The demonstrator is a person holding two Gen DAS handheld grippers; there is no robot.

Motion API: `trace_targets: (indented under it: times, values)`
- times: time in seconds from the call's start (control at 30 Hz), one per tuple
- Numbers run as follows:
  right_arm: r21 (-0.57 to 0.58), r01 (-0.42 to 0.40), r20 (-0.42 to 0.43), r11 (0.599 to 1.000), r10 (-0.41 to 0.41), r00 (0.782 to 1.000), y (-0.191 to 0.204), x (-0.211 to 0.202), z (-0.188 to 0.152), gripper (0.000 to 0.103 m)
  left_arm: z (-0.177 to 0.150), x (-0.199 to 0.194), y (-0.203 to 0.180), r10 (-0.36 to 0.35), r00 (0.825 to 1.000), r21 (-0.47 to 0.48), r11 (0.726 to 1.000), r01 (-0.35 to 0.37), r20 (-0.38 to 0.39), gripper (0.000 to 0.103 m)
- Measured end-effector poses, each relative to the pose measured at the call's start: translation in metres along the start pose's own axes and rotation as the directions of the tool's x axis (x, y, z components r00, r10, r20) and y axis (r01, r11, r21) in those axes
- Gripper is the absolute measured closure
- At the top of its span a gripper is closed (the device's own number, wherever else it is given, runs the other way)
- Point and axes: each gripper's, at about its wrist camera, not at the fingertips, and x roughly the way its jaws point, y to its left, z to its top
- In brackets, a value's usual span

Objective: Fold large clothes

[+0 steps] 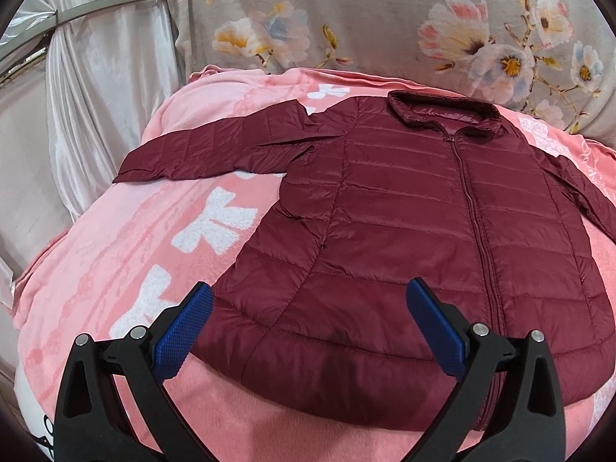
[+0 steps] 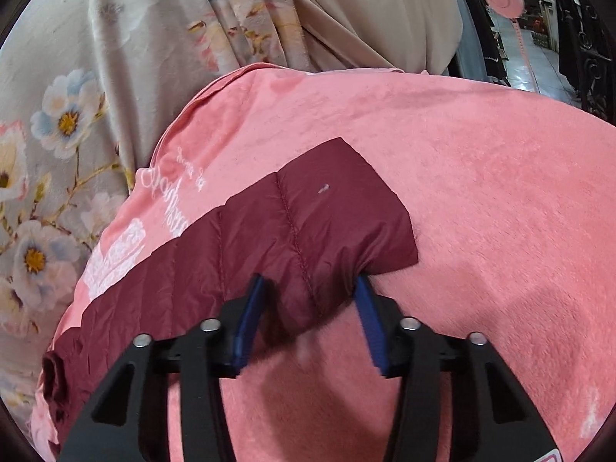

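Ringing jacket (image 1: 442, 231): pink blanket (image 1: 115, 269), floral curtain (image 1: 385, 19) behind.

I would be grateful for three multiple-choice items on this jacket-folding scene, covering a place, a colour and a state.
1. Where does the puffer jacket lie?
A. on a pink blanket
B. on a wooden floor
C. on a hanger

2. What colour is the jacket?
A. navy
B. maroon
C. green

3. How is the front zip?
A. closed up to the collar
B. fully open
C. torn off

Answers:
1 A, the pink blanket spreads under it.
2 B, body and sleeve cuff are both dark red.
3 A, the two front panels meet along the zip up to the collar.
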Motion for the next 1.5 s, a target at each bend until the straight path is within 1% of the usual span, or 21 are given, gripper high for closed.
trace_targets:
  times: [0.03,0.1,0.17,0.27,0.3,0.33,0.43,0.5,0.57,0.63,0.7,0.9,1.07,1.27,1.3,1.33,1.37,1.4,1.43,1.47,1.5]
  values:
    - [-0.006,-0.004,-0.006,1.000,0.004,1.000,0.004,0.003,0.002,0.080,0.001,0.002,0.001,-0.004,1.000,-0.004,1.000,0.004,0.000,0.005]
    - [-0.024,-0.015,-0.011,1.000,0.015,1.000,0.014,0.007,0.004,0.093,0.003,0.004,0.004,-0.009,1.000,-0.010,1.000,0.009,0.002,0.005]
    - [-0.034,-0.043,0.005,0.998,0.044,0.999,0.027,0.002,0.005,0.096,0.006,0.007,0.006,-0.012,1.000,-0.018,1.000,0.012,0.002,0.006]
    - [-0.085,-0.162,0.046,0.983,0.166,0.985,0.065,-0.023,0.004,0.097,0.011,0.012,0.010,-0.010,1.000,-0.033,0.999,0.010,0.001,0.006]
    - [-0.145,-0.216,0.058,0.966,0.226,0.972,0.092,-0.039,0.000,0.097,0.012,0.014,0.011,-0.012,1.000,-0.042,0.999,0.012,-0.001,0.006]
    - [-0.181,-0.242,0.060,0.953,0.256,0.965,0.105,-0.048,-0.003,0.097,0.014,0.015,0.014,-0.020,1.000,-0.057,0.998,0.020,-0.004,0.006]
    - [-0.354,-0.354,0.035,0.866,0.390,0.920,0.175,-0.088,-0.027,0.097,0.019,0.020,0.021,-0.037,0.999,-0.096,0.995,0.036,-0.008,0.005]
    - [-0.448,-0.425,-0.011,0.787,0.470,0.882,0.217,-0.111,-0.051,0.097,0.024,0.021,0.024,-0.045,0.999,-0.110,0.993,0.045,-0.003,0.005]
    - [-0.502,-0.500,-0.082,0.706,0.536,0.840,0.256,-0.129,-0.080,0.097,0.027,0.020,0.027,-0.046,0.999,-0.116,0.992,0.047,0.009,0.005]
    - [-0.521,-0.560,-0.151,0.644,0.577,0.803,0.283,-0.138,-0.106,0.097,0.031,0.018,0.031,-0.049,0.999,-0.123,0.991,0.051,0.023,0.005]
    - [-0.538,-0.599,-0.208,0.593,0.595,0.776,0.307,-0.143,-0.131,0.097,0.033,0.016,0.036,-0.052,0.998,-0.132,0.990,0.055,0.031,0.005]
    - [-0.571,-0.684,-0.374,0.454,0.598,0.709,0.369,-0.149,-0.212,0.098,0.036,0.018,0.055,-0.054,0.998,-0.165,0.984,0.060,0.040,0.005]
    - [-0.555,-0.741,-0.498,0.377,0.563,0.659,0.393,-0.153,-0.276,0.098,0.039,0.023,0.069,-0.054,0.998,-0.194,0.979,0.061,0.042,0.005]
    - [-0.557,-0.764,-0.601,0.325,0.478,0.641,0.407,-0.144,-0.346,0.096,0.049,0.032,0.077,-0.098,0.994,-0.232,0.967,0.108,0.054,0.005]
    - [-0.558,-0.769,-0.625,0.312,0.452,0.636,0.410,-0.140,-0.358,0.093,0.051,0.034,0.077,-0.114,0.992,-0.238,0.963,0.124,0.054,0.005]
    - [-0.561,-0.771,-0.644,0.303,0.426,0.636,0.412,-0.136,-0.370,0.086,0.054,0.038,0.075,-0.151,0.987,-0.245,0.956,0.160,0.053,0.005]
    - [-0.572,-0.764,-0.655,0.299,0.394,0.644,0.413,-0.132,-0.381,0.075,0.055,0.041,0.073,-0.172,0.984,-0.250,0.951,0.179,0.050,0.005]
    - [-0.576,-0.763,-0.662,0.294,0.380,0.646,0.411,-0.130,-0.385,0.068,0.057,0.045,0.070,-0.198,0.979,-0.257,0.945,0.203,0.046,0.005]
    - [-0.587,-0.754,-0.657,0.294,0.372,0.656,0.409,-0.130,-0.390,0.056,0.059,0.052,0.065,-0.246,0.969,-0.265,0.932,0.246,0.034,0.005]
    - [-0.593,-0.749,-0.649,0.296,0.376,0.662,0.406,-0.132,-0.390,0.050,0.061,0.058,0.061,-0.287,0.958,-0.274,0.919,0.282,0.024,0.005]
    - [-0.591,-0.750,-0.640,0.297,0.394,0.660,0.401,-0.136,-0.386,0.049,0.063,0.065,0.055,-0.319,0.948,-0.282,0.908,0.309,0.011,0.005]
